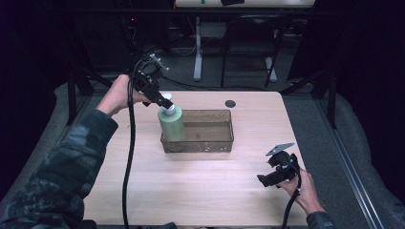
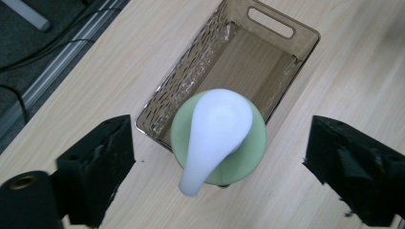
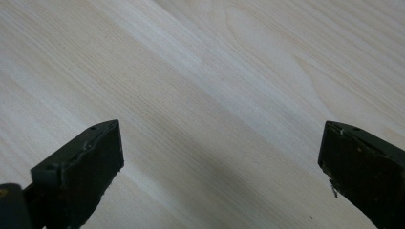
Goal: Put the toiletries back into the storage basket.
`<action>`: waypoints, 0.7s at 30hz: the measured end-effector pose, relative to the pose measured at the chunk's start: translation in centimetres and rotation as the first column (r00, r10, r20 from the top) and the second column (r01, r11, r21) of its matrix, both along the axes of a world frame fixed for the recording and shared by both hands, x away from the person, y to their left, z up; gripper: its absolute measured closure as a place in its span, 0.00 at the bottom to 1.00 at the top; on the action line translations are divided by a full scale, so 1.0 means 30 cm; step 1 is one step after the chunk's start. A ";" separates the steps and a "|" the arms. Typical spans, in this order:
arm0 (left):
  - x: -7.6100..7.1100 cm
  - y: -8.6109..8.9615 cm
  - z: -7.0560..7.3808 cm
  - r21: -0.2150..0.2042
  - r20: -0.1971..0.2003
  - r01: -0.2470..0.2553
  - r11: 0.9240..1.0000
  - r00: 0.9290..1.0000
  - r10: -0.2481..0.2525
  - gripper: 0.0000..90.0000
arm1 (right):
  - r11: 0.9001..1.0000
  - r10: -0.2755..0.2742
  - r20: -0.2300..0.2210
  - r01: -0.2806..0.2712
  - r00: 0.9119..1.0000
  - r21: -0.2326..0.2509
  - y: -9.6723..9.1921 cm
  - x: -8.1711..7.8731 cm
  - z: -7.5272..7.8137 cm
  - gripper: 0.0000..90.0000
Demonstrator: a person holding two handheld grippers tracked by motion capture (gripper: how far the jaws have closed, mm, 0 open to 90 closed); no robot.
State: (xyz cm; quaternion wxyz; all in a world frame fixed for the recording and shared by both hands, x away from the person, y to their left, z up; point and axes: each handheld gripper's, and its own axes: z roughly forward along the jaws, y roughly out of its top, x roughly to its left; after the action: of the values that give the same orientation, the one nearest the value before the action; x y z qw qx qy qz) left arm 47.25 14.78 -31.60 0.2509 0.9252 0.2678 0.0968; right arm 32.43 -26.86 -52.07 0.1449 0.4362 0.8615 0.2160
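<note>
A: Left gripper (image 2: 217,157) spread wide, jaws well clear on both sides of a pump bottle (image 2: 218,138), gripping nothing
B: Held over that bottle (image 1: 172,121) in the high view, just above the white pump head (image 1: 168,107)
A: Pale green body, white pump, standing upright at the left end of a smoky clear bin (image 1: 217,138)
B: Rest of the bin (image 2: 248,52) bare, handle slot at the far end; bottle's base hidden under its own top from here
A: Right gripper (image 3: 217,157) likewise released, above bare wooden table (image 3: 215,71)
B: Low near the table's right front corner (image 1: 279,174), well apart from the bin, in the right hand (image 1: 305,191); round hole (image 1: 230,103) in the table behind the bin
</note>
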 end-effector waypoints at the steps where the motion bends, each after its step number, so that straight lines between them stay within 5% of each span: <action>1: -0.007 0.006 -0.002 -0.007 0.001 0.002 1.000 1.000 -0.002 0.05 | 1.000 0.002 0.002 -0.002 1.000 -0.006 -0.001 0.001 -0.001 0.01; 10: -0.090 0.054 -0.038 -0.020 0.046 -0.041 0.999 0.998 0.042 0.00 | 1.000 0.004 -0.001 -0.004 1.000 -0.004 0.001 0.001 -0.002 0.01; 21: -0.218 0.115 -0.163 -0.062 0.041 -0.101 0.993 0.994 0.104 0.00 | 1.000 0.007 0.001 -0.007 1.000 -0.010 0.003 0.000 -0.001 0.01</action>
State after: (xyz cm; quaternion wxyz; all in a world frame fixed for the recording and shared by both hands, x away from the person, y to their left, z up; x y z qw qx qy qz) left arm 40.72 18.22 -36.48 0.2793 0.8998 0.3122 0.1220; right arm 32.42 -26.77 -52.10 0.1466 0.4322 0.8640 0.2125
